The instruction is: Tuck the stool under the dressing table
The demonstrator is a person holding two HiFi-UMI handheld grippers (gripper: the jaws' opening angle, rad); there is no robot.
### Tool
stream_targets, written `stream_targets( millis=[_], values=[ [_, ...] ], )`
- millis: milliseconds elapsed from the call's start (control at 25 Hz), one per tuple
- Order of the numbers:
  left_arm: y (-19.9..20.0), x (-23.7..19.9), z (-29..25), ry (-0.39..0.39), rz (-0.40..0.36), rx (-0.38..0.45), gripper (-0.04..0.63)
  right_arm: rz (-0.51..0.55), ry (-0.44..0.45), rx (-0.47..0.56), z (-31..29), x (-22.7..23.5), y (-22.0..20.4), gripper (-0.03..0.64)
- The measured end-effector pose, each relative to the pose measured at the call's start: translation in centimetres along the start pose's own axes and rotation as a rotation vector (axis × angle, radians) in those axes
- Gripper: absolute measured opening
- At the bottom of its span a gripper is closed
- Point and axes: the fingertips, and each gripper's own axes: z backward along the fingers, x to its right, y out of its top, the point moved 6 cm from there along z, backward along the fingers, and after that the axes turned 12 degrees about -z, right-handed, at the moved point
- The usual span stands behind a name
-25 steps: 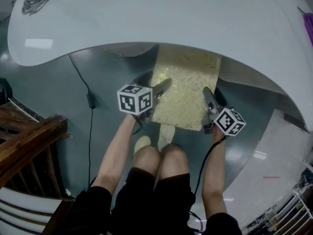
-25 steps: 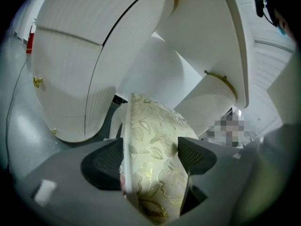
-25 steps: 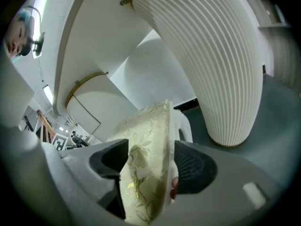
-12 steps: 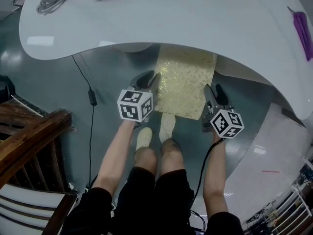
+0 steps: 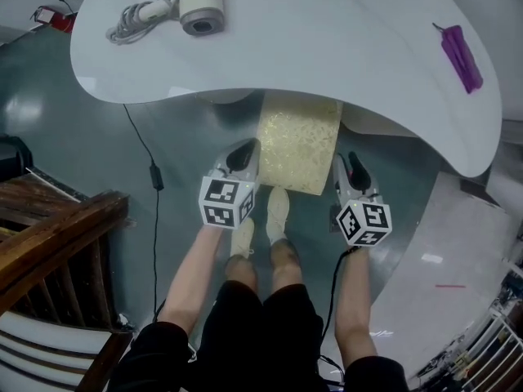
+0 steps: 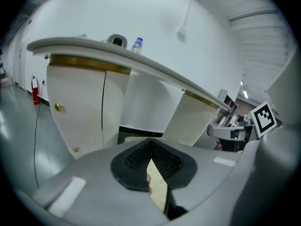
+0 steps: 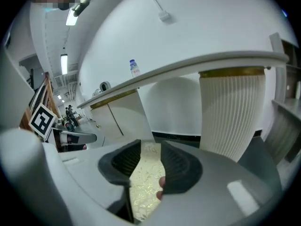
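Observation:
The stool [image 5: 298,141] has a gold patterned seat. Its far part sits under the white dressing table [image 5: 327,47] and its near part sticks out toward me. My left gripper [image 5: 244,151] hovers by the seat's left edge with its jaws shut on nothing; in the left gripper view [image 6: 151,141] the pads meet. By the seat's right edge is my right gripper [image 5: 353,164]. Its jaws have just been closing and stand partly apart [image 7: 150,149], nothing between them. The seat [image 7: 143,182] shows below through the gap. Neither gripper touches the stool.
A hair dryer [image 5: 200,2] with its cord and a purple item [image 5: 462,55] lie on the tabletop, and a bottle [image 6: 137,44] stands on it. A black cable [image 5: 155,170] runs over the floor at left. Wooden furniture [image 5: 49,243] is at the lower left. My feet [image 5: 278,211] are just before the stool.
Both grippers have risen and come off the sides of the seat. The left jaws went from wide open to shut and the right jaws narrowed. More of the tabletop is in view.

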Motion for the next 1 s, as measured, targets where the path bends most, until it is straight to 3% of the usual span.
stream_targets(
  millis=[320,400,560,1000],
  values=[
    [6.5,2.1,6.4,-0.006,-0.037,0.069,0.008,0.082,-0.023,0.057,6.7,-5.4,4.5,0.098],
    [8.5,2.9,8.1,-0.009,-0.067,0.091,0.008,0.093,-0.027,0.072,8.5,-6.7,5.6,0.092],
    [12.8,4.6,10.5,-0.030,-0.197,0.155,0.007,0.106,-0.033,0.123,11.6,-8.5,8.2,0.071],
    [19.7,8.1,18.7,-0.075,-0.277,0.230,0.006,0.101,-0.040,0.211,20.5,-13.7,13.5,0.026]
  ],
)
